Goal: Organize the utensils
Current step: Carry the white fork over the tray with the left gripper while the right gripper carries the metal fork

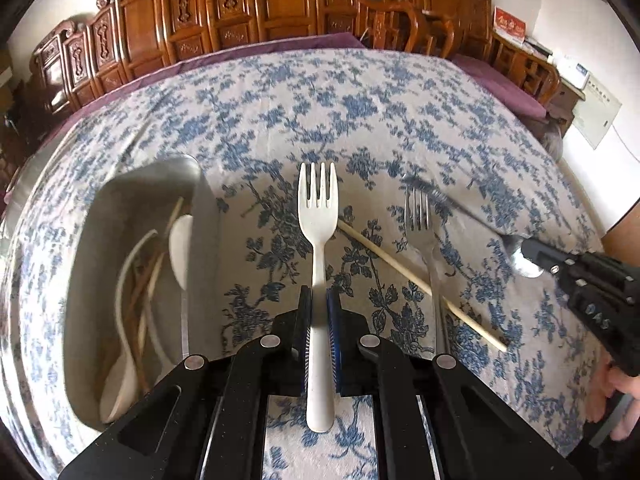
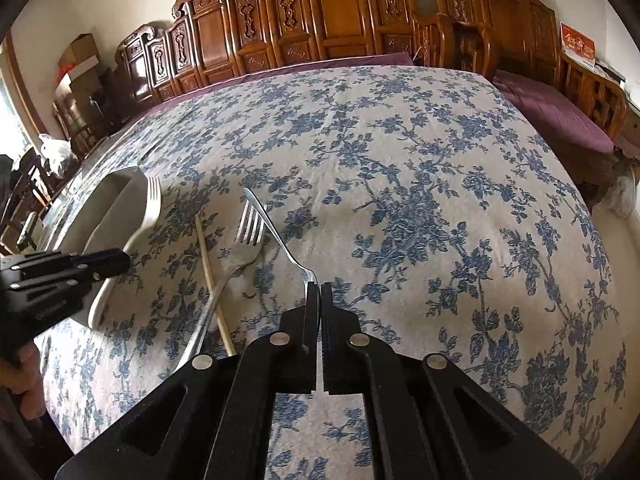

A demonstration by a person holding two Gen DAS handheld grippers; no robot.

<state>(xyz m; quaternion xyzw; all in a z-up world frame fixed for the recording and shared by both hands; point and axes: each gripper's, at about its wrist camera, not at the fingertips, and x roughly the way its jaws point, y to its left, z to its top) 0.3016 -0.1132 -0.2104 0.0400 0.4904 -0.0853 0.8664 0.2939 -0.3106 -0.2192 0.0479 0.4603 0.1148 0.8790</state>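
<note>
The left gripper (image 1: 318, 300) is clamped on the handle of a white plastic fork (image 1: 319, 216), tines pointing away from the camera, and the fork looks lifted clear of the blue-flowered cloth (image 1: 360, 112). Just to the left of that fork lies the grey utensil tray (image 1: 208, 216), which already holds a white spoon, a second pale utensil and some brown chopsticks. The step in hand, as I judge it, is carrying the white fork over to the tray; the next move calls for swinging it left over the tray's rim, lowering it among the pieces there, and only then letting go.

The right gripper (image 2: 320, 292) has its jaws pressed together on the thin handle of a metal spoon (image 2: 276, 232), held off to the right of the tray. Between the two grippers, right of the tray, a metal fork (image 1: 418, 216) and a single pale chopstick (image 1: 420, 284) lie crossed on the cloth, not yet sorted.

Red cards with gold characters stand by the far wall, too small to read; raised lettering on the gripper bodies is also illegible.
</note>
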